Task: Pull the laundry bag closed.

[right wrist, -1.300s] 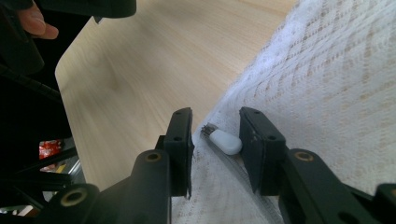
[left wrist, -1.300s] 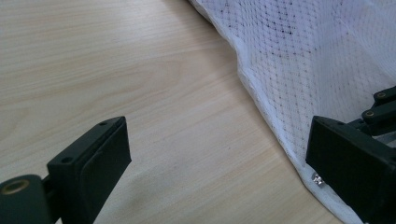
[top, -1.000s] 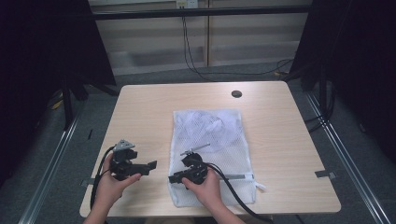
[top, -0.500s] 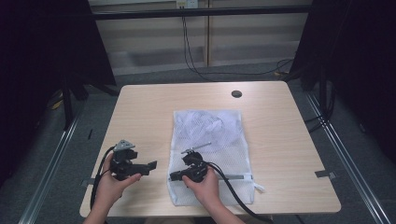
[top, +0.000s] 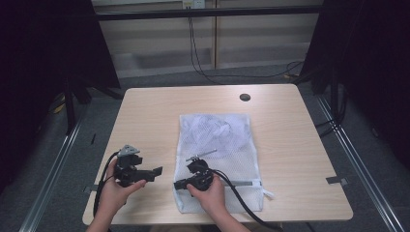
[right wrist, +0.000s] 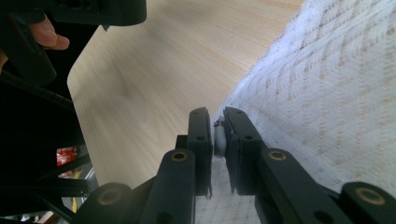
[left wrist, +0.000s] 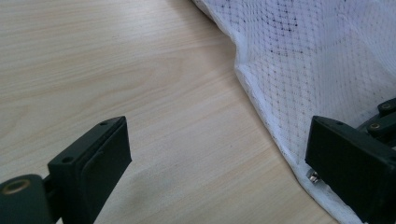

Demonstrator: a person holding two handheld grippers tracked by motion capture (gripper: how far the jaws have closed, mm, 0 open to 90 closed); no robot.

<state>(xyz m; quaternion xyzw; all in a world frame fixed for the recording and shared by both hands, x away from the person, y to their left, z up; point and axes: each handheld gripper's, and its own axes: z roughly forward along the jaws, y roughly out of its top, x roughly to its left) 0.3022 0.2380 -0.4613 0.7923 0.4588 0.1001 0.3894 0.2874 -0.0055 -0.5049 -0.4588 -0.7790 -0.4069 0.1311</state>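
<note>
Zipper pull (right wrist: 218,140) at the mesh bag's (top: 217,145) near left corner sits pinched in our right gripper (right wrist: 217,122); left gripper (top: 157,171) waits spread beside the bag, we pull steadily along the edge

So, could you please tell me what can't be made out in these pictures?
- High view: what lies inside the white mesh laundry bag; the netting blurs it.
- Right gripper view: the small grey piece at the bag's edge, pinched in the right claw, is mostly covered by the jaws.
- High view: the bag's near corner, under the right hand.
</note>
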